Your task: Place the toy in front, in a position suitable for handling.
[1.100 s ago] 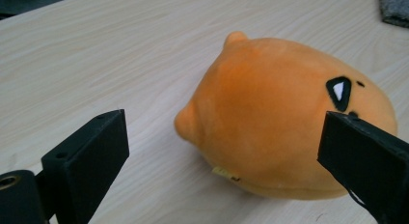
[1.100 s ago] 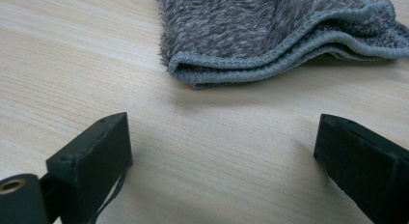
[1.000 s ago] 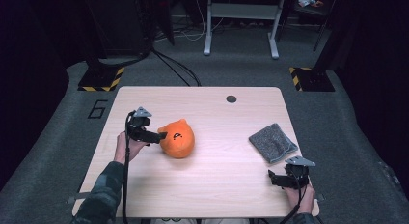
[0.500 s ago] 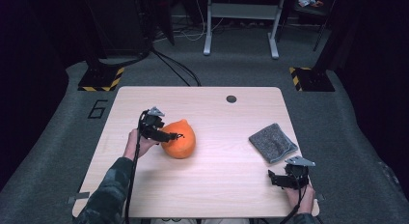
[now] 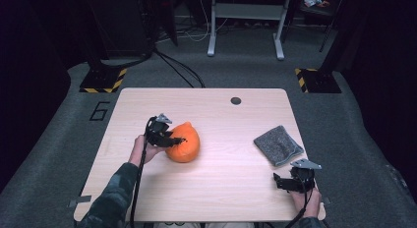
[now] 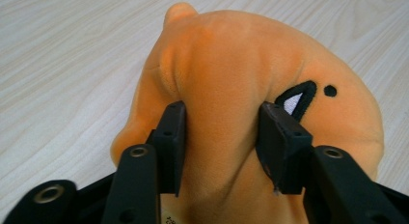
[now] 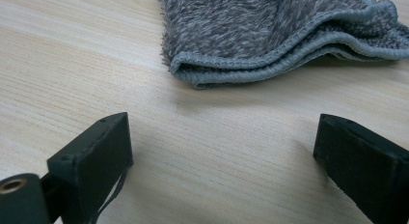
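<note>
Now, high view: L gripper moved right vs 1 s ago, onto orange plush at table centre-left; R gripper unmoved; "6" on floor. L gripper view: jaws just closing, pinching plush. R gripper view: jaws wide, nothing between; grey cloth ahead.

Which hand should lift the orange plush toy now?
The left. Its gripper has just been closing, and its jaws already squeeze the plush. The right gripper sits far off by the grey cloth, jaws wide open on bare table.
</note>
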A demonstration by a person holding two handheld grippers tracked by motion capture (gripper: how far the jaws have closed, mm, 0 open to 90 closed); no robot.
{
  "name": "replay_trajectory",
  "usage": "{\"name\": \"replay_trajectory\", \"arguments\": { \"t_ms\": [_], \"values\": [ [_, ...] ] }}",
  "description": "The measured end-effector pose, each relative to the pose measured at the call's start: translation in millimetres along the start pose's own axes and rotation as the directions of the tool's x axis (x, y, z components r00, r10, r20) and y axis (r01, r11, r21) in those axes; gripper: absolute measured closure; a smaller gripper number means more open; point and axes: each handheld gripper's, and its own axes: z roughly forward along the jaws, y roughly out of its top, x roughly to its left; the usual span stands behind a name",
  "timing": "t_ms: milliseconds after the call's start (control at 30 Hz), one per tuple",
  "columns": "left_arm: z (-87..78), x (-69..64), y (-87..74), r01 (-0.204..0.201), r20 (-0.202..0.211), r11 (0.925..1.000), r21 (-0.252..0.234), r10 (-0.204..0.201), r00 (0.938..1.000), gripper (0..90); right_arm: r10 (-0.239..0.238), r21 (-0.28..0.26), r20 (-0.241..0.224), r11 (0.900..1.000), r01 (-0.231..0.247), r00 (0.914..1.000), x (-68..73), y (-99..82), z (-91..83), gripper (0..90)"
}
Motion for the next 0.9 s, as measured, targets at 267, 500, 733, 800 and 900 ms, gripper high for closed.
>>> {"name": "replay_trajectory", "arguments": {
  "t_ms": [267, 500, 733, 800, 900],
  "values": [
    [-0.3, -5.6, -8.0, -0.005, -0.020, 0.9987, -0.050, 0.004, 0.9998, 68.6, 0.000, 0.000, 0.000, 1.0000, 0.000, 1.0000, 0.0, 0.0, 0.0, 5.4],
    [-3.1, -13.0, -9.5, -0.016, -0.061, 0.9963, -0.084, 0.011, 0.9981, 72.0, 0.001, 0.000, 0.000, 1.0000, -0.001, 1.0000, 0.0, 0.0, 0.0, 5.4],
    [-9.4, -17.2, -6.8, -0.003, -0.081, 0.9942, -0.108, -0.006, 0.9967, 73.9, 0.003, 0.001, 0.000, 1.0000, -0.003, 1.0000, 0.1, 0.1, 0.0, 5.4],
    [-11.3, -17.8, -5.5, 0.005, -0.084, 0.9940, -0.109, -0.014, 0.9964, 74.6, 0.004, 0.002, 0.000, 1.0000, -0.004, 1.0000, 0.2, 0.0, -0.1, 5.4],
    [-13.2, -19.8, -2.8, 0.012, -0.087, 0.9949, -0.100, -0.021, 0.9960, 75.5, 0.000, 0.001, 0.000, 1.0000, 0.000, 1.0000, -0.1, 0.1, 0.0, 5.4]
  ]
}}
